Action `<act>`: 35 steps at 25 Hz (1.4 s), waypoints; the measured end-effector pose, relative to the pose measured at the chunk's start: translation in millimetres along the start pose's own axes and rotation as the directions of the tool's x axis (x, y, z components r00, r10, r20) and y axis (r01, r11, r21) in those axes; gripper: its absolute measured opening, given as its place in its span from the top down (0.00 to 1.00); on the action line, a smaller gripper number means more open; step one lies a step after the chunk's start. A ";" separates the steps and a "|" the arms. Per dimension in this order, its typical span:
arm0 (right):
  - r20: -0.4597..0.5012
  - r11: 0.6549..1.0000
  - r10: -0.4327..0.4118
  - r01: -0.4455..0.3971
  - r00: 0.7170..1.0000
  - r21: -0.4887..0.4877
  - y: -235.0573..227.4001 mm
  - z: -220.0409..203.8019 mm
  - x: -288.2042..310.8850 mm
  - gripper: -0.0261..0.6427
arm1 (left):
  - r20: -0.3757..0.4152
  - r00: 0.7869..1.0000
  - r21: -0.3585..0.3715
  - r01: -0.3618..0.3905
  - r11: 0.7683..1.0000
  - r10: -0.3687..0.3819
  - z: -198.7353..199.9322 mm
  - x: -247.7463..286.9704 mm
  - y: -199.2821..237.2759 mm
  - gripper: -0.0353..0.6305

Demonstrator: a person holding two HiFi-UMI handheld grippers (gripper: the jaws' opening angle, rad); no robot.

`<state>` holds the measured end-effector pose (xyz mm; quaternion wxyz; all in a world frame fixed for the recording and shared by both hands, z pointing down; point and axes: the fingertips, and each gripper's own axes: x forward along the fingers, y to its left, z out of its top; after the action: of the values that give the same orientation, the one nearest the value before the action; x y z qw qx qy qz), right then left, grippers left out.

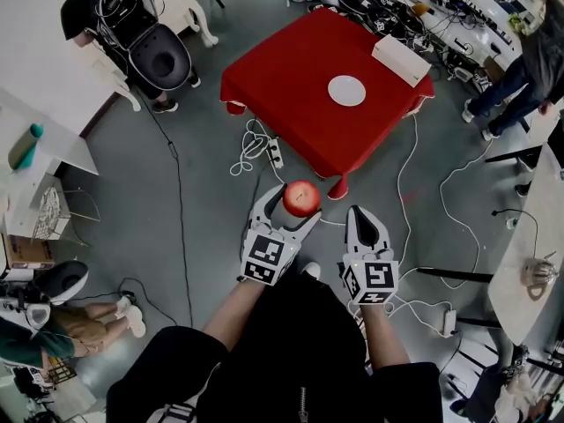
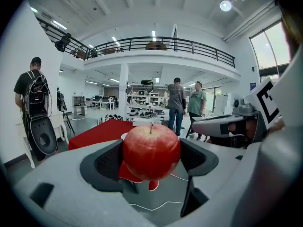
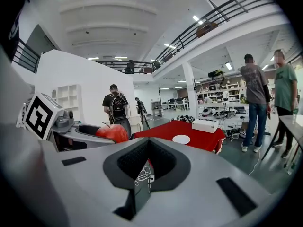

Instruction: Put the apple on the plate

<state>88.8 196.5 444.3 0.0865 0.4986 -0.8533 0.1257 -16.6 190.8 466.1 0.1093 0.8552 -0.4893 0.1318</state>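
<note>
A red apple (image 1: 301,198) sits clamped in my left gripper (image 1: 288,208), held in the air over the grey floor, short of the table. In the left gripper view the apple (image 2: 151,151) fills the space between the dark pads, stem up. The white plate (image 1: 346,90) lies on the red-clothed table (image 1: 291,77) ahead, and shows small in the right gripper view as well, plate (image 3: 181,139). My right gripper (image 1: 365,225) hangs beside the left one, shut with nothing in it; the right gripper view shows the apple (image 3: 111,132) off to its left.
A white box (image 1: 401,60) rests on the table's far right corner. Cables and a power strip (image 1: 275,153) trail over the floor before the table. A person with a backpack (image 1: 132,16) stands at the far left, others at the right. Cluttered benches line the back.
</note>
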 end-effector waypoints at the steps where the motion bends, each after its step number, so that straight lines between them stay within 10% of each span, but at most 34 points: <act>1: 0.001 1.000 0.000 0.000 1.000 0.001 -2.8 0.7 3.3 0.95 | 0.000 1.000 0.001 0.000 1.000 0.000 1.4 3.9 1.6 0.38; 35: -0.059 0.991 -0.135 0.136 0.989 0.007 -117.5 89.7 304.9 0.95 | -0.012 0.983 -0.006 0.182 0.983 -0.182 88.9 282.2 206.8 0.38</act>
<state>40.6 -138.6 457.1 0.1167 0.5521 -0.8138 0.1387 -47.7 -168.2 488.2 0.1263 0.8951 -0.4088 0.1255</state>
